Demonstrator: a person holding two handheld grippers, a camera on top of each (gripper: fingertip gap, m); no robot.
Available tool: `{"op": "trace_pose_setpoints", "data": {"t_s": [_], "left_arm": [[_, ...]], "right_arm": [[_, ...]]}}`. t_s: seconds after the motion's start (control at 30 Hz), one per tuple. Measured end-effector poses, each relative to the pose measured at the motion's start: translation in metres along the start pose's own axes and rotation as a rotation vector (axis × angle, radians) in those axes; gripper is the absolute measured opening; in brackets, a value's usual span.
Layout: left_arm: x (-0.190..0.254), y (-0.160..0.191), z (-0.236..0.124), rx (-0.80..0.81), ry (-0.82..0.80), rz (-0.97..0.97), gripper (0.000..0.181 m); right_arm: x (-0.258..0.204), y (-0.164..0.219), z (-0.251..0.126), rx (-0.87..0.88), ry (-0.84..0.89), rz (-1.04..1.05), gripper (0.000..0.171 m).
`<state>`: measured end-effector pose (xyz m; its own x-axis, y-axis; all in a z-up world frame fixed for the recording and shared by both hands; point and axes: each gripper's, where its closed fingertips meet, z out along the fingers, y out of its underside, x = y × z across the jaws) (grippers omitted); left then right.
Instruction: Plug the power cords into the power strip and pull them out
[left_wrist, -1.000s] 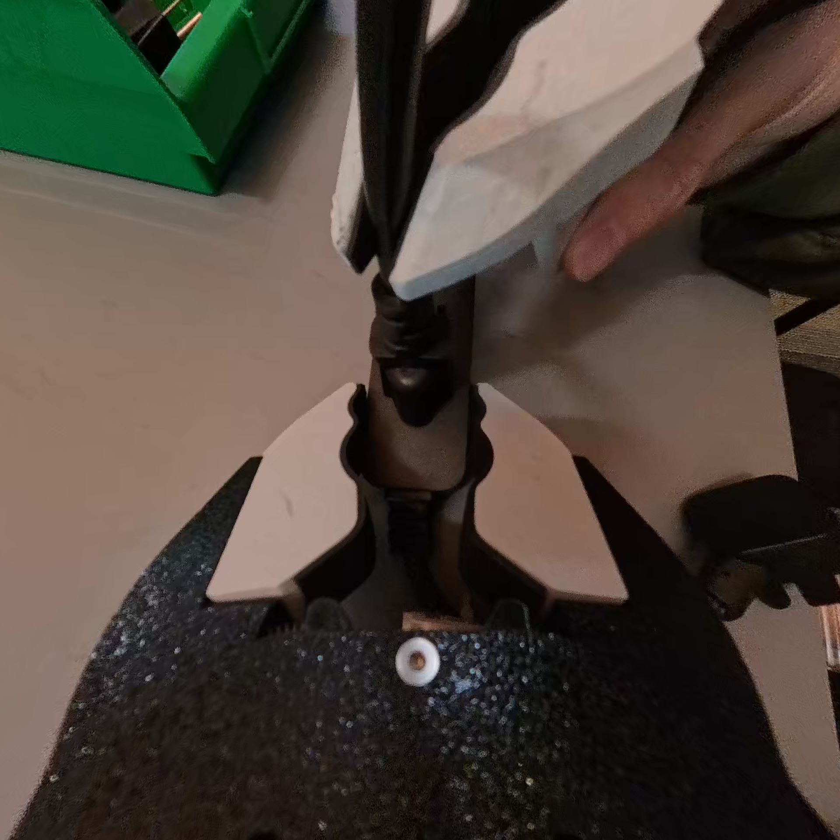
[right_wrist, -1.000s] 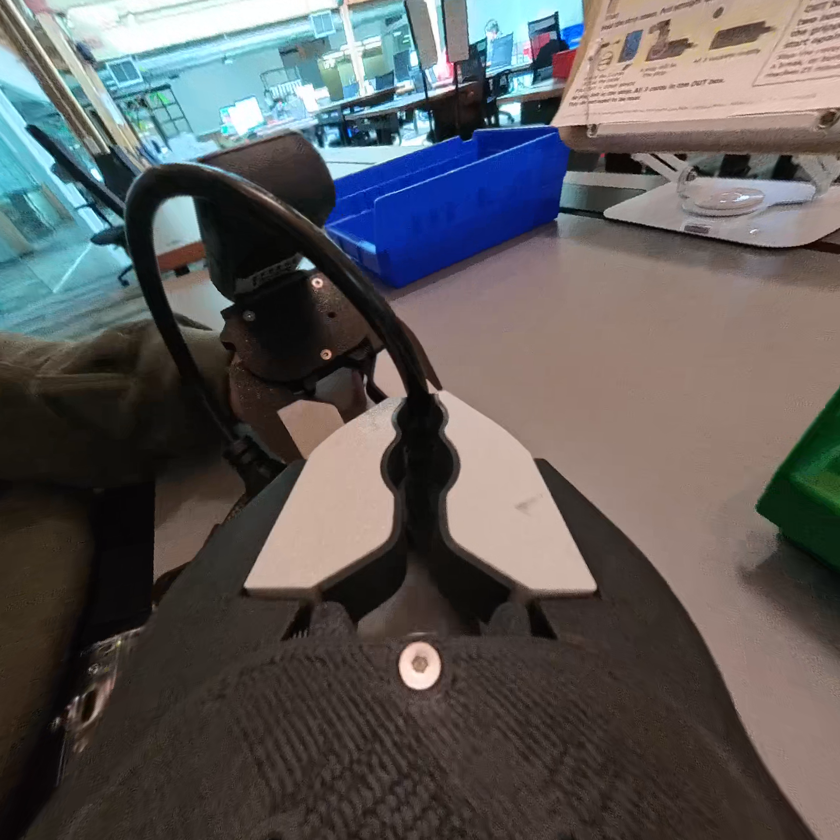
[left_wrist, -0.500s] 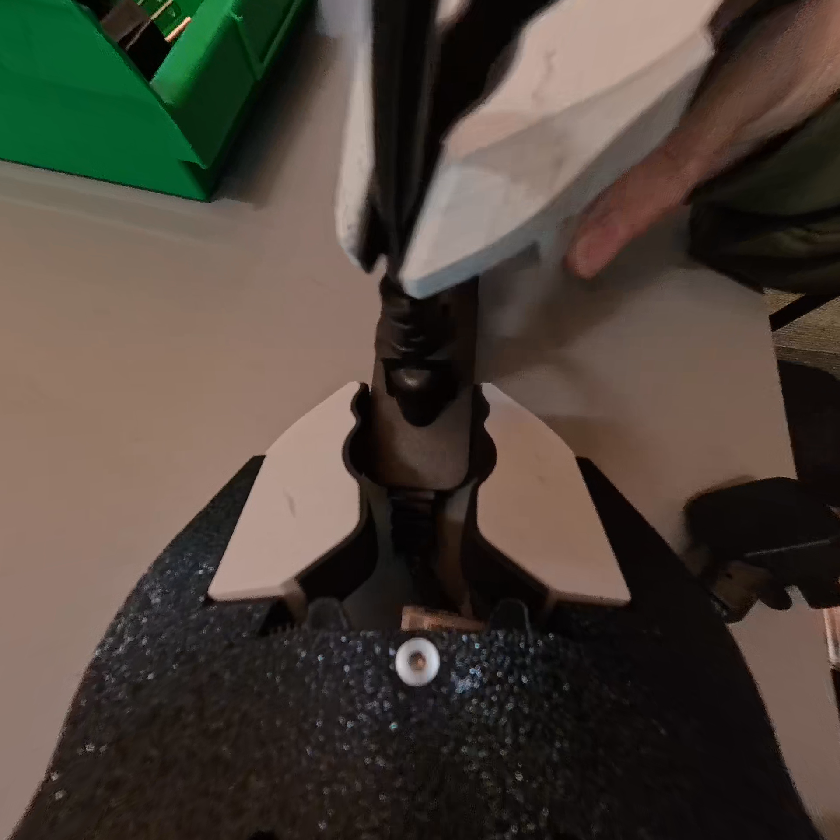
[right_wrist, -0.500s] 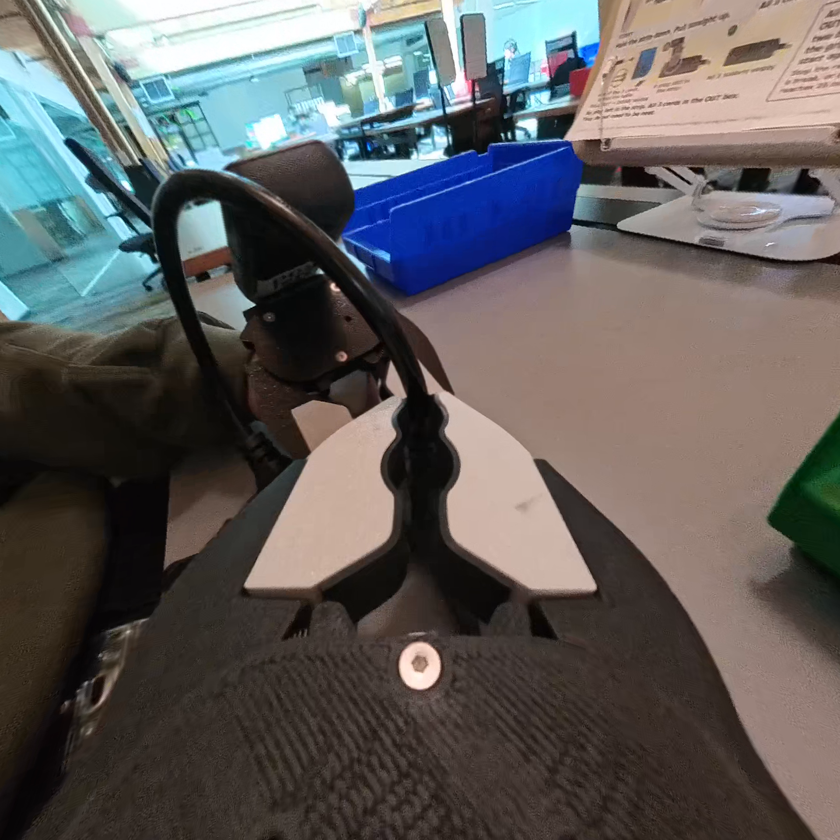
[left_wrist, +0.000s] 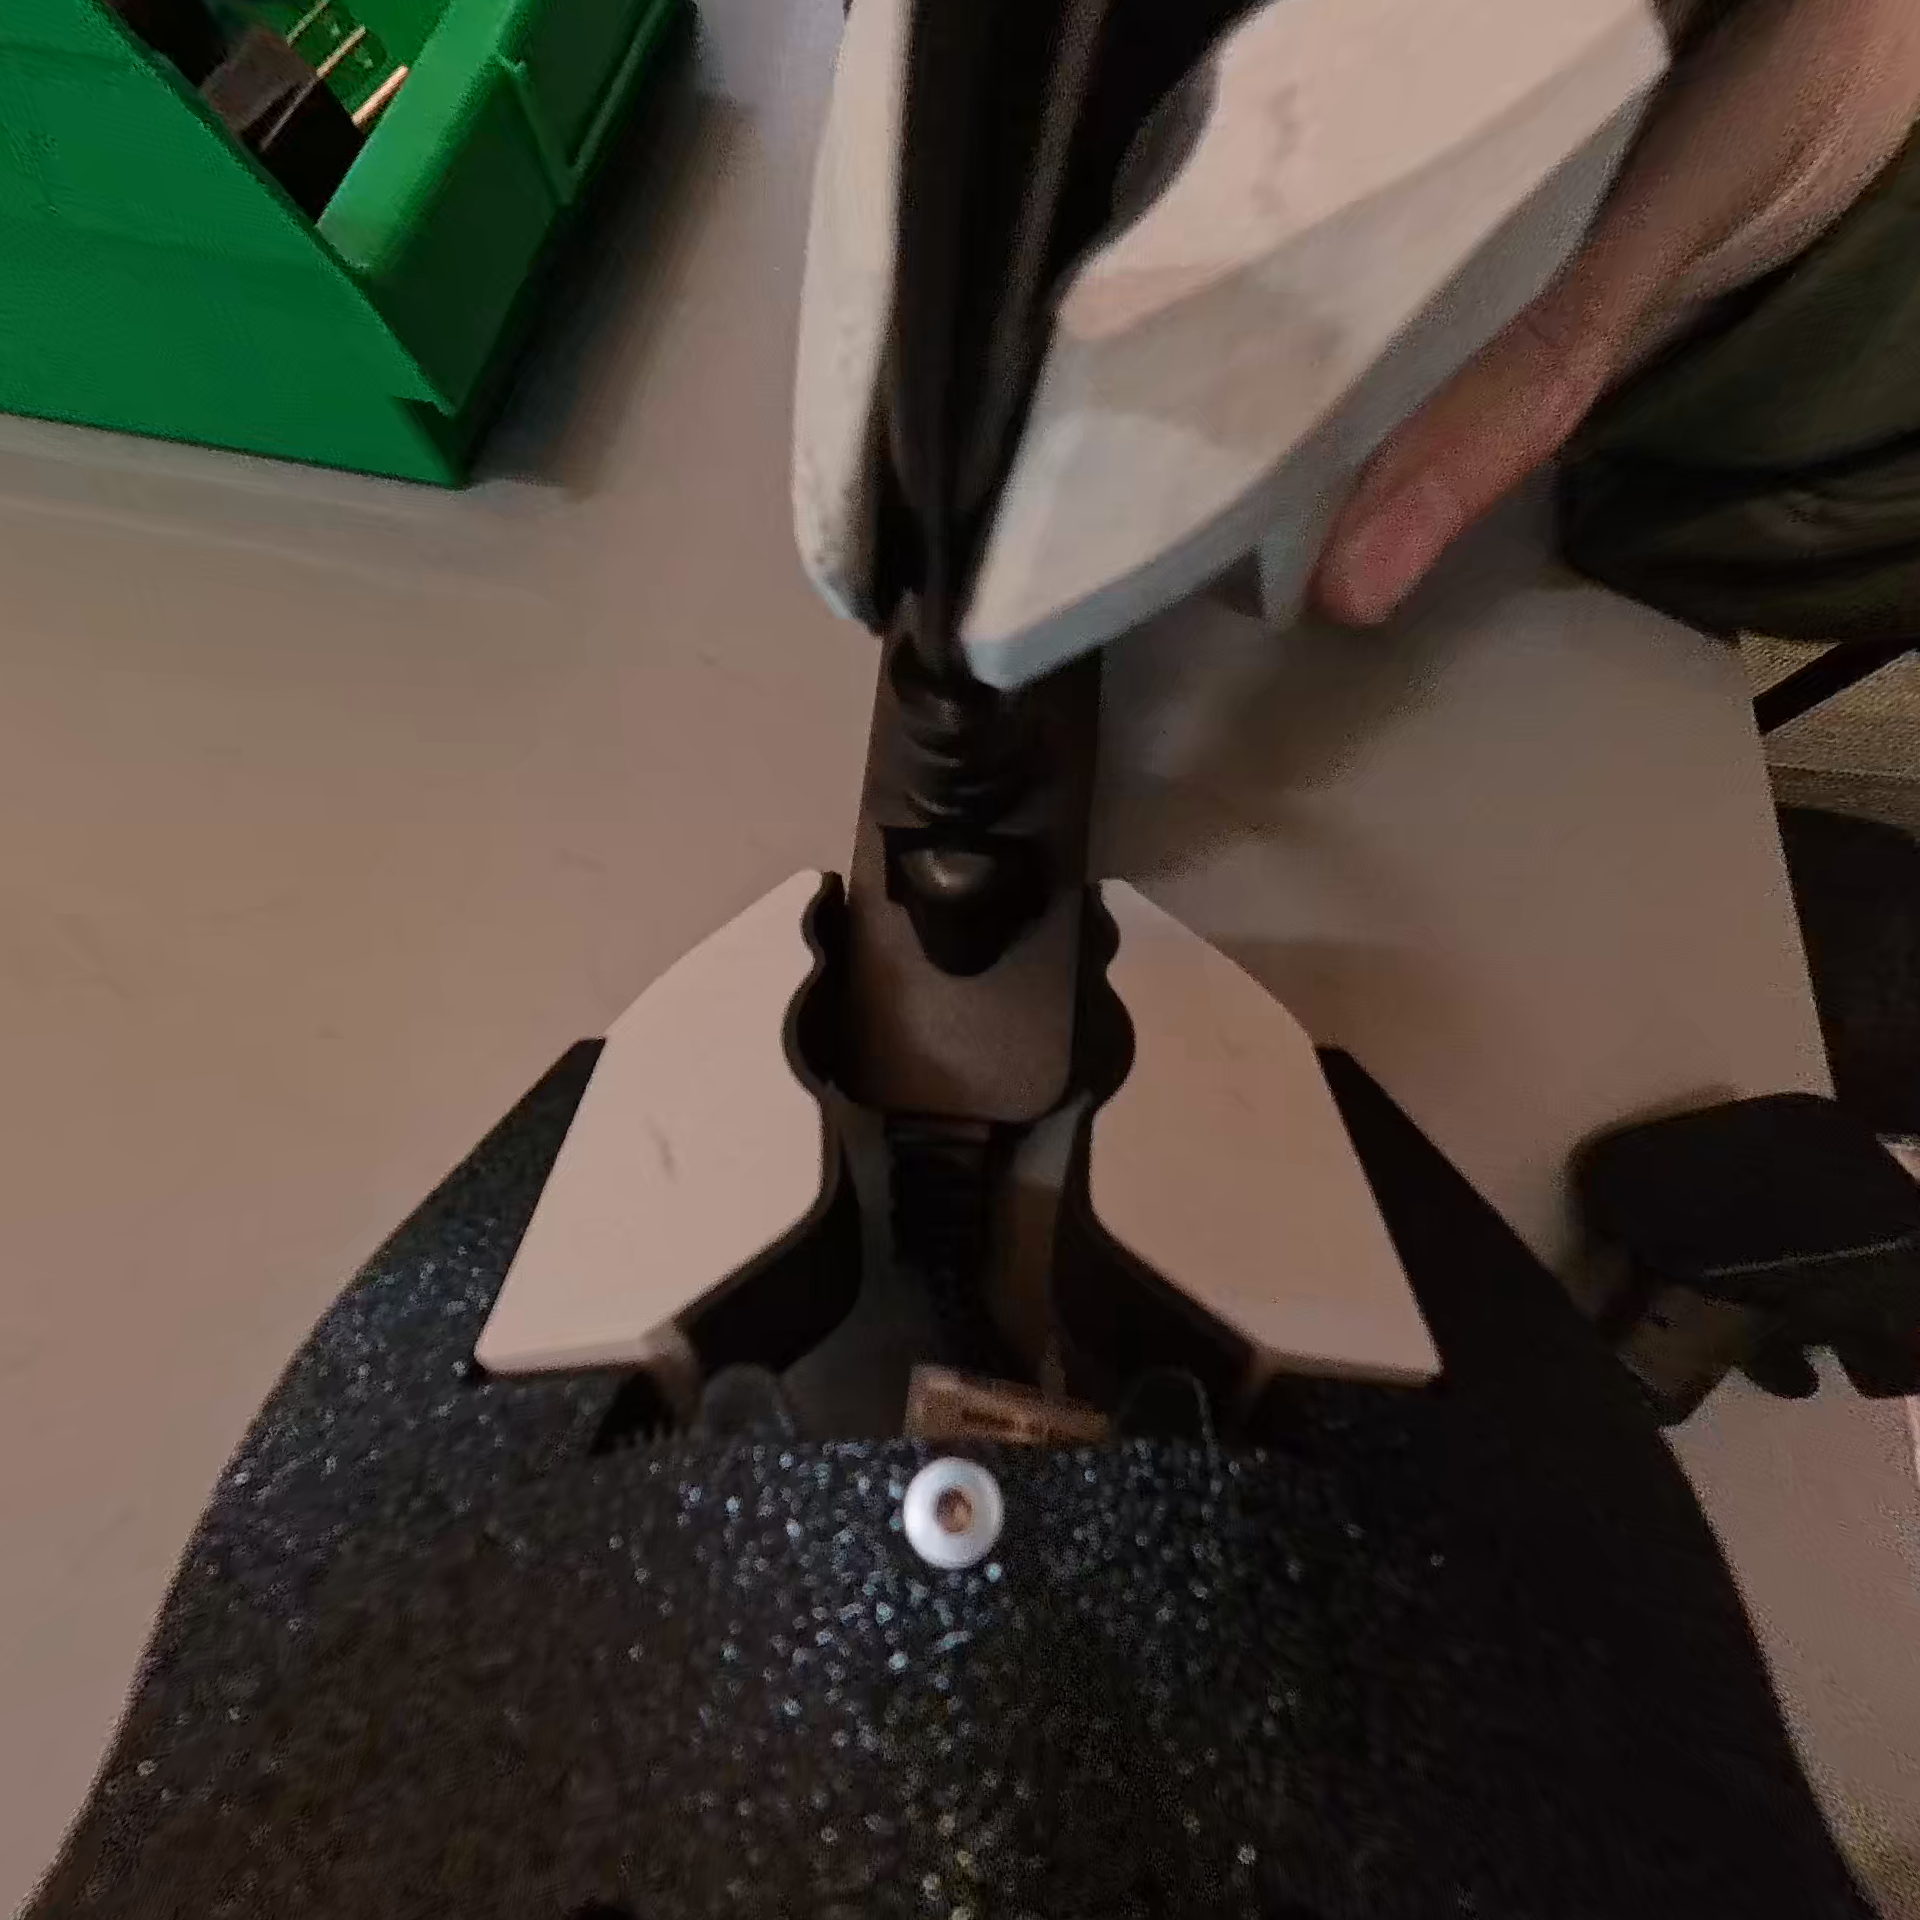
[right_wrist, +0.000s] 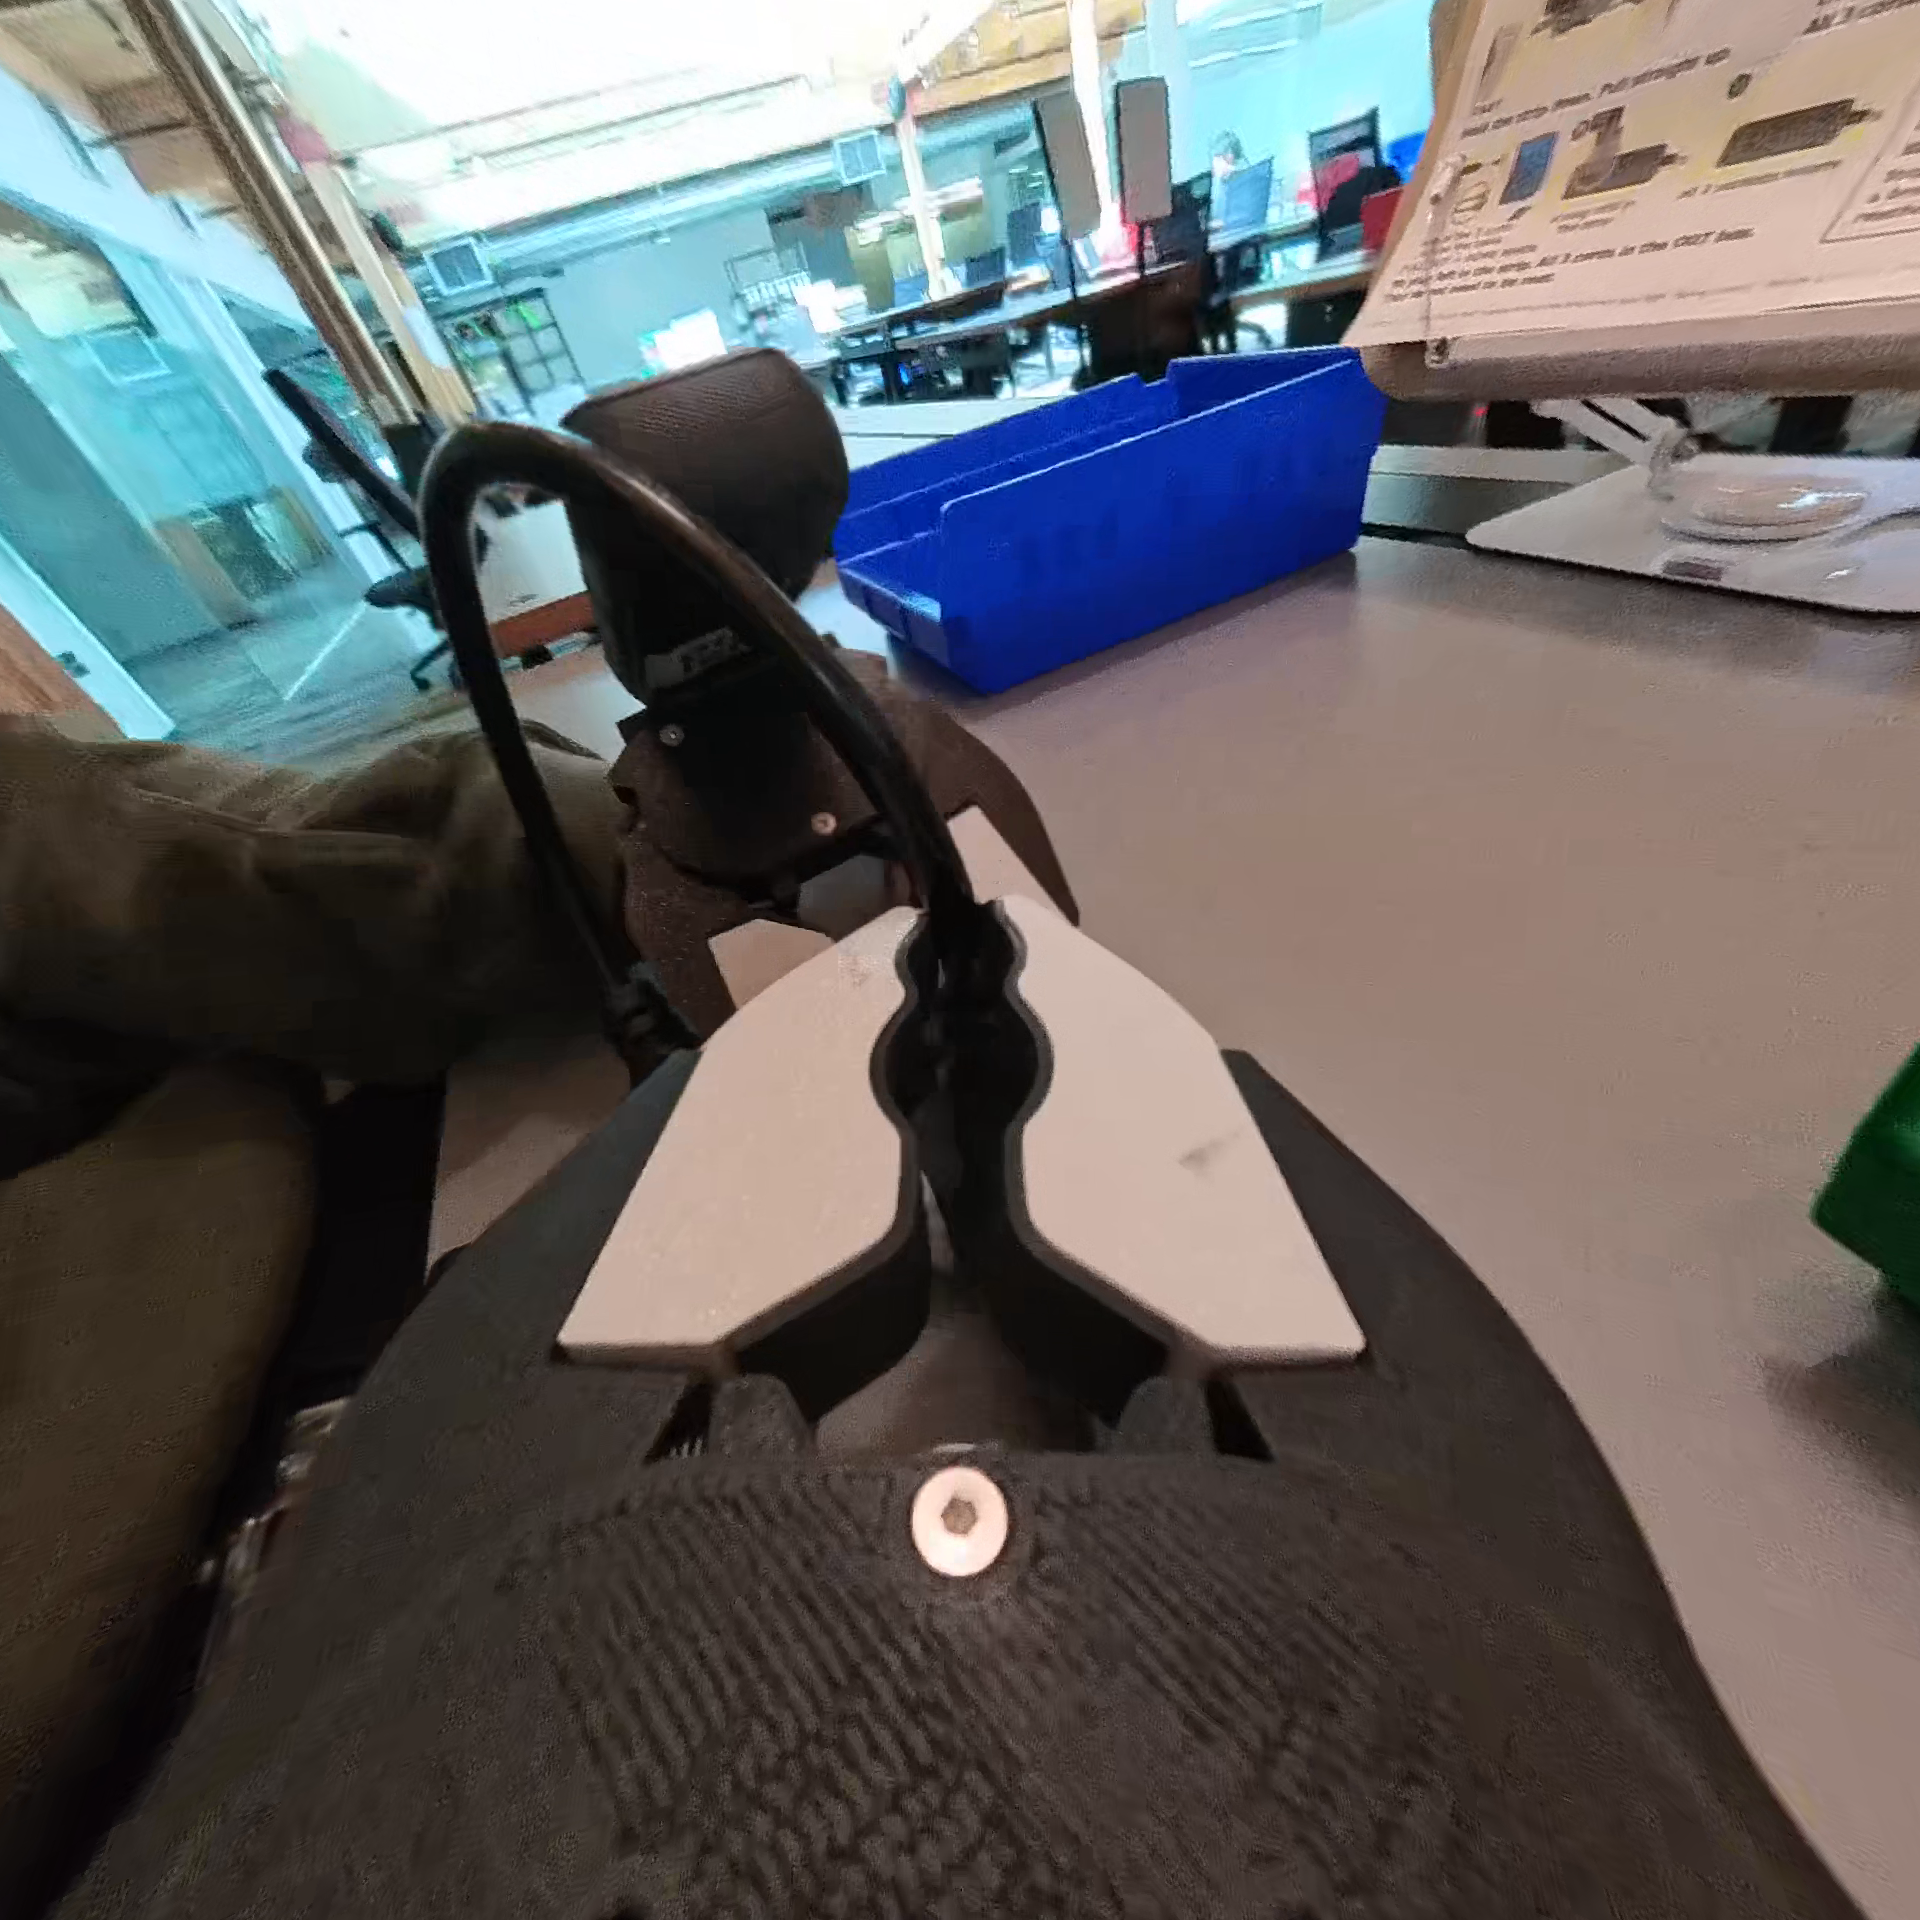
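Note:
My left gripper (left_wrist: 956, 935) is shut on the end of a dark flat power strip (left_wrist: 956, 1029), held over the grey table (left_wrist: 364, 831). A black plug (left_wrist: 951, 831) with a ribbed collar sits against the strip just past my fingertips. My right gripper (left_wrist: 925, 613) comes in from above and is shut on the plug's black cord (left_wrist: 935, 312). In the right wrist view, my right gripper (right_wrist: 961, 925) pinches that cord (right_wrist: 540, 468), which arcs up and left, then drops beside the left gripper (right_wrist: 748, 769). The plug's prongs are hidden.
A green bin (left_wrist: 208, 260) holding plugs stands at the far left. A blue bin (right_wrist: 1122, 509), an instruction sheet (right_wrist: 1662, 156) and a white stand base (right_wrist: 1714, 540) are farther back. A hand (left_wrist: 1507, 416) and olive sleeve (right_wrist: 208, 883) are close. The table edge runs along the right. The tips of one gripper are about 8 centimeters away from the tips of the other.
The right gripper has shifted slightly with the cord still in it, and its view has tilted. Both grips are unchanged.

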<state>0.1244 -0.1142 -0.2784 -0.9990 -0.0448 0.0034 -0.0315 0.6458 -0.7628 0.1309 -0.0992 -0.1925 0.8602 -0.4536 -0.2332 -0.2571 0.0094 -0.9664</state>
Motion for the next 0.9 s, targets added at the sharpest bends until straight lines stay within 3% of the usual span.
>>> {"op": "trace_pose_setpoints", "data": {"t_s": [0.33, 0.43, 0.6, 0.67, 0.9], "left_arm": [[0.002, 0.001, 0.001, -0.014, 0.003, 0.05, 0.043], [0.002, 0.001, 0.001, -0.014, 0.005, 0.043, 0.043], [0.002, 0.001, 0.001, -0.014, 0.013, 0.056, 0.042], [0.003, 0.001, 0.001, -0.013, 0.017, 0.054, 0.042], [0.005, 0.002, 0.001, -0.013, 0.044, 0.07, 0.042]], "right_arm": [[-0.003, 0.005, -0.008, -0.032, -0.064, -0.046, 0.01], [-0.008, 0.01, -0.01, -0.104, -0.063, -0.139, 0.023], [0.001, 0.018, -0.01, -0.191, 0.009, -0.229, 0.015], [-0.001, 0.026, -0.007, -0.229, -0.012, -0.252, 0.022], [-0.001, 0.027, -0.001, -0.241, -0.016, -0.281, 0.015]]}}
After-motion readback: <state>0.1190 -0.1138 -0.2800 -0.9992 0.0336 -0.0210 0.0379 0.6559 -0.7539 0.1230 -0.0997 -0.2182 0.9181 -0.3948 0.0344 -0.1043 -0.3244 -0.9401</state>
